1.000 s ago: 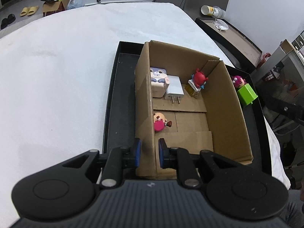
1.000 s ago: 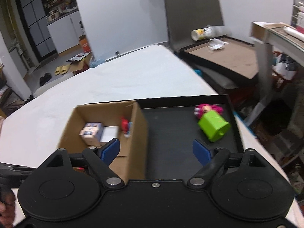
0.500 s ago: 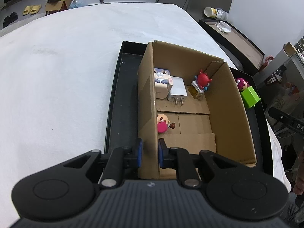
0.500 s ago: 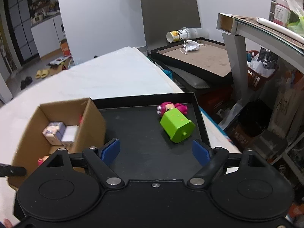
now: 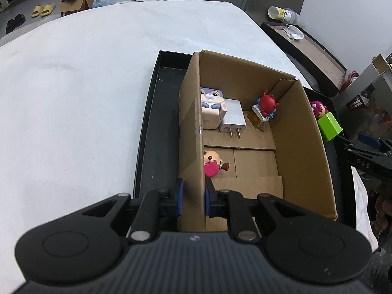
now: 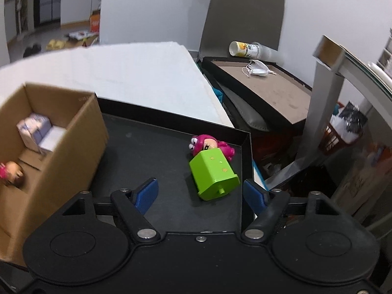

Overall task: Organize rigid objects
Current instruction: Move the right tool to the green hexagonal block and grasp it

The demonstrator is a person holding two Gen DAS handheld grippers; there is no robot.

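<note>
Right tool [image 6: 200, 194], its arm lettered "DAS", closes empty above green block [image 6: 212, 174].

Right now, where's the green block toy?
The green block toy lies on its side in the black tray, outside the cardboard box, near the tray's far right corner, just ahead of the right gripper.

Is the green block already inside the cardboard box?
No, the green block lies on the black tray, outside the cardboard box.

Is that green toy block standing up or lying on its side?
Lying on its side. The green block rests lengthwise on the black tray, its base with a small peg facing the camera, against a pink figure.
</note>
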